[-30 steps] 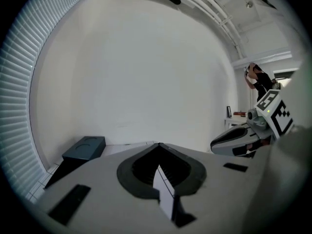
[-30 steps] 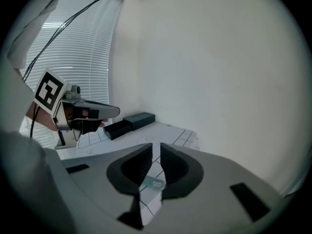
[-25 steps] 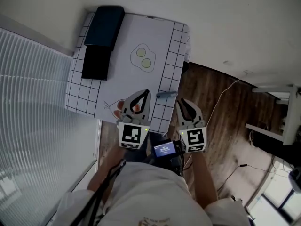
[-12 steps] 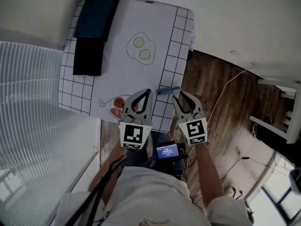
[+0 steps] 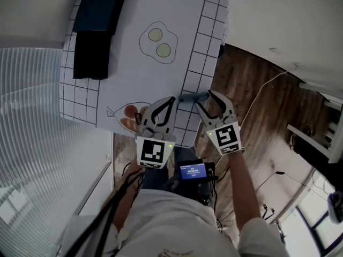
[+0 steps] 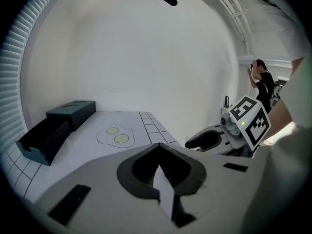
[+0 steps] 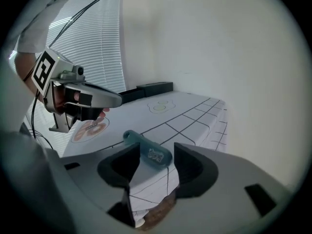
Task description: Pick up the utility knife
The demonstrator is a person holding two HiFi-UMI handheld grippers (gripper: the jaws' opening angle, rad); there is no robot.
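The utility knife (image 5: 191,97), a short teal-grey handle, lies on the white gridded cloth (image 5: 177,20) near the table's right edge. My right gripper (image 5: 204,99) is low at the knife's near end. Its jaws are opening. In the right gripper view the knife (image 7: 147,150) lies between the two fingers of that gripper (image 7: 156,151), and the pads stand clear of it. My left gripper (image 5: 170,101) hovers just left of the knife over the cloth. In the left gripper view its tips (image 6: 158,147) meet with nothing between them.
A dark open box (image 5: 92,33) with its lid sits at the table's far left. A fried-egg drawing (image 5: 157,43) and a fish drawing (image 5: 130,116) mark the cloth. Wooden floor (image 5: 252,106) with a cable lies right of the table, and window blinds (image 5: 32,143) are at left.
Both grippers have sunk toward the table and moved forward. The right gripper's jaws have spread wide and now straddle the knife's near end. The left gripper's jaws stay closed.
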